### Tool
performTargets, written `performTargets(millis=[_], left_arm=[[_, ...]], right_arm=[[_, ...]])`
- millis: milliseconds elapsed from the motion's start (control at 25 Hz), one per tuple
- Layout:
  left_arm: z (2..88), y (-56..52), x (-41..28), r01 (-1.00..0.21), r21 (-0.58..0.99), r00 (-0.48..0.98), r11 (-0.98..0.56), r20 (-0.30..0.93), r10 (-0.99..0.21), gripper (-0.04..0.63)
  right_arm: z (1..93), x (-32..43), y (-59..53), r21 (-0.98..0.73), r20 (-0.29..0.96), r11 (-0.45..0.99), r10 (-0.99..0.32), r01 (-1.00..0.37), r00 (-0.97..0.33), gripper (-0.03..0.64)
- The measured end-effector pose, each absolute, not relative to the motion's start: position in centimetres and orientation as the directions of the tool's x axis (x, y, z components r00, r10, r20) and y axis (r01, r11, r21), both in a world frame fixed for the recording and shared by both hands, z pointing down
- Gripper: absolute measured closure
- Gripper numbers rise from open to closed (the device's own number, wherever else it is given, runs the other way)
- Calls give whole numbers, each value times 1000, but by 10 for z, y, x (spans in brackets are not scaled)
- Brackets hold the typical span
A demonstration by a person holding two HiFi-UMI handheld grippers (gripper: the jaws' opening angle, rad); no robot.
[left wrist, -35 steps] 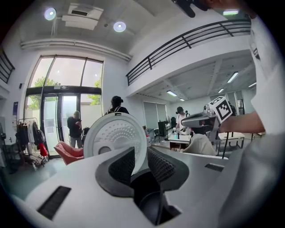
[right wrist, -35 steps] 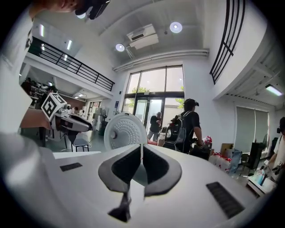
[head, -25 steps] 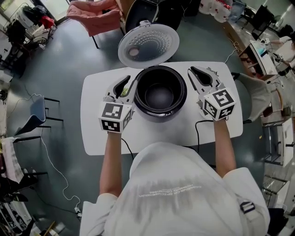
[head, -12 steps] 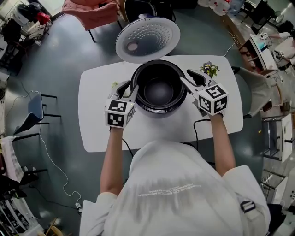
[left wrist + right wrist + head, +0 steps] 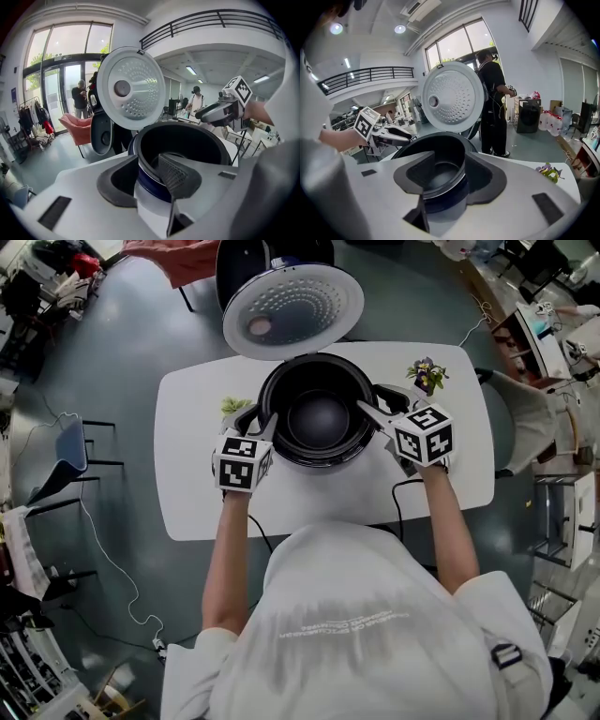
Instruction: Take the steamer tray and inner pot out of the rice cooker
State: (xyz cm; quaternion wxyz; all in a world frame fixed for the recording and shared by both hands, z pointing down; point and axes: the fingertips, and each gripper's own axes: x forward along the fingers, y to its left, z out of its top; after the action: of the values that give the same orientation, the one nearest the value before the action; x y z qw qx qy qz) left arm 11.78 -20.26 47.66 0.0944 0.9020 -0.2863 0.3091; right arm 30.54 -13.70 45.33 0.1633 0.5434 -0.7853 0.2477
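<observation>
The rice cooker stands mid-table with its round lid [image 5: 292, 310] swung up at the back. The black inner pot [image 5: 319, 418] sits in it; I see its dark floor [image 5: 440, 171]. My left gripper [image 5: 260, 423] is at the pot's left side. In its own view the left gripper [image 5: 145, 180] straddles the rim [image 5: 185, 131], one pad outside, one inside, not pressing. My right gripper [image 5: 380, 404] is at the pot's right side. There the right gripper [image 5: 450, 176] straddles the rim [image 5: 417, 145] too. Both sets of jaws have just been opening, with the rim between them.
The white table [image 5: 441, 493] also bears a small flower sprig [image 5: 427, 374] at the right and a green sprig [image 5: 234, 406] at the left. A black cable [image 5: 398, 498] trails off the front edge. People stand behind the table [image 5: 494, 103], near a pink chair [image 5: 79, 129].
Both grippers have come down from above the table beside the cooker until their jaws straddle the pot's rim. The right jaws spread wider.
</observation>
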Motion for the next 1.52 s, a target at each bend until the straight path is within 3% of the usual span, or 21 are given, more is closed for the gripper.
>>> performTargets(millis=[680,1040,1280,1520], left_arm=[[493,-200,106,-629,91,613,-772,668,-421,441],[489,-200,109,-674,190,645,-714,624,-442,388],[490,-195,108,-694,215,645,-687,609,-461,387],[480,-197,107,-725,450,687,-521,528,-499,387]], right_arm=[[483,298,-144,-290,572,254,-727,-923,-380,390],[497,294,-141,-333,602,209,-704,-920,-378,423],[498,295,-142,-347,590,191,-717,-918,-372,434],[497,300,-145,-375,565,145,-747,-916,-349,488]])
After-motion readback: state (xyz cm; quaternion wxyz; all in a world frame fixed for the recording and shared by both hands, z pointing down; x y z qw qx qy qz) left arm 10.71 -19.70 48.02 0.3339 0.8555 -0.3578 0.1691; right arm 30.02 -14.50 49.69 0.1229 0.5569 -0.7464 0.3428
